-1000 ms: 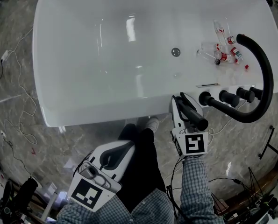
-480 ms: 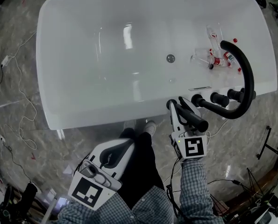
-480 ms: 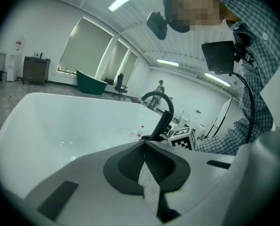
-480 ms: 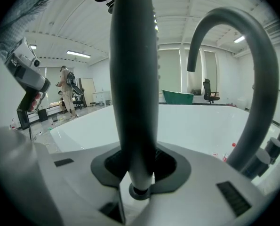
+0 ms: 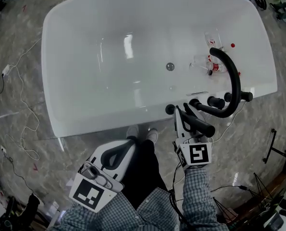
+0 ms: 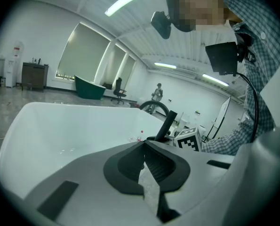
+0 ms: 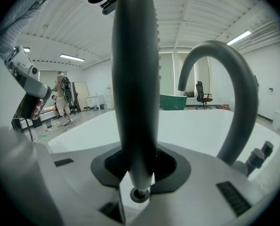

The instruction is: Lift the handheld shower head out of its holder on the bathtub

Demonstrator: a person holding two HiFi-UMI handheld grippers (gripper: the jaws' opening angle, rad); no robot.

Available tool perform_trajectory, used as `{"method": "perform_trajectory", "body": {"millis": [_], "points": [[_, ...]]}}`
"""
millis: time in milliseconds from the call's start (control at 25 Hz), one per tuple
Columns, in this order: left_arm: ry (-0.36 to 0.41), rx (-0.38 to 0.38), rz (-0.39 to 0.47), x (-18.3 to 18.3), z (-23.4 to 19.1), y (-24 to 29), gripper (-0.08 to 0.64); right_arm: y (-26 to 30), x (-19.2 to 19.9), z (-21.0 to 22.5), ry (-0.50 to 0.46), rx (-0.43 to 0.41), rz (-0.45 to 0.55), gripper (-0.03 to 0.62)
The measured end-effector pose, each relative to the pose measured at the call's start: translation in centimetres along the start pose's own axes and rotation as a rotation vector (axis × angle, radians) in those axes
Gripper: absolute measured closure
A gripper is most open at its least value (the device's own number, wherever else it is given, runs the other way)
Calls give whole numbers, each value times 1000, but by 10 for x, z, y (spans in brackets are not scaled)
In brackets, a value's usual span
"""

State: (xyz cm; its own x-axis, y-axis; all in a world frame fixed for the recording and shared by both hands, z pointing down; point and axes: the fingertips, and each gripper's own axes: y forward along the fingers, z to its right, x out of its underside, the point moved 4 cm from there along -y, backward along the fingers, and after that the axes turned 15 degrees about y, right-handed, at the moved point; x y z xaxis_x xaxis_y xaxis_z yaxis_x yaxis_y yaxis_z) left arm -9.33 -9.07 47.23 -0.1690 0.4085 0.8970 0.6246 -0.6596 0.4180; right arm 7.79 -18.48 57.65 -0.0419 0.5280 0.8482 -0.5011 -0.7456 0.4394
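The black handheld shower head [image 5: 199, 122] is a straight wand, and my right gripper [image 5: 184, 114] is shut on it just in front of the tub's near rim. In the right gripper view the shower head [image 7: 132, 79] stands upright between the jaws of the right gripper [image 7: 139, 175], its fitting end at the bottom. A round black holder [image 5: 169, 109] shows bare on the rim, left of the wand. My left gripper [image 5: 125, 151] hangs lower left over the person's legs, apart from the tub. In its own view the left gripper [image 6: 142, 166] is shut with nothing in it.
The white bathtub [image 5: 85, 114] fills the upper head view. A black arched spout [image 5: 233, 81] and black knobs [image 5: 214, 101] stand on the rim to the right. Several small red-capped bottles [image 5: 211, 64] lie in the tub. Cables [image 5: 22, 105] trail on the marble floor at the left.
My right gripper has risen with the shower head in it, and the round holder on the rim has come into view. The left gripper has lifted a little too.
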Motion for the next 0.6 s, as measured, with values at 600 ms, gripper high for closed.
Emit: {"method": "perform_trajectory", "body": {"millis": [600], "points": [[24, 20, 68, -65, 11, -22, 554, -52, -64, -4, 32, 38, 46, 489]]}}
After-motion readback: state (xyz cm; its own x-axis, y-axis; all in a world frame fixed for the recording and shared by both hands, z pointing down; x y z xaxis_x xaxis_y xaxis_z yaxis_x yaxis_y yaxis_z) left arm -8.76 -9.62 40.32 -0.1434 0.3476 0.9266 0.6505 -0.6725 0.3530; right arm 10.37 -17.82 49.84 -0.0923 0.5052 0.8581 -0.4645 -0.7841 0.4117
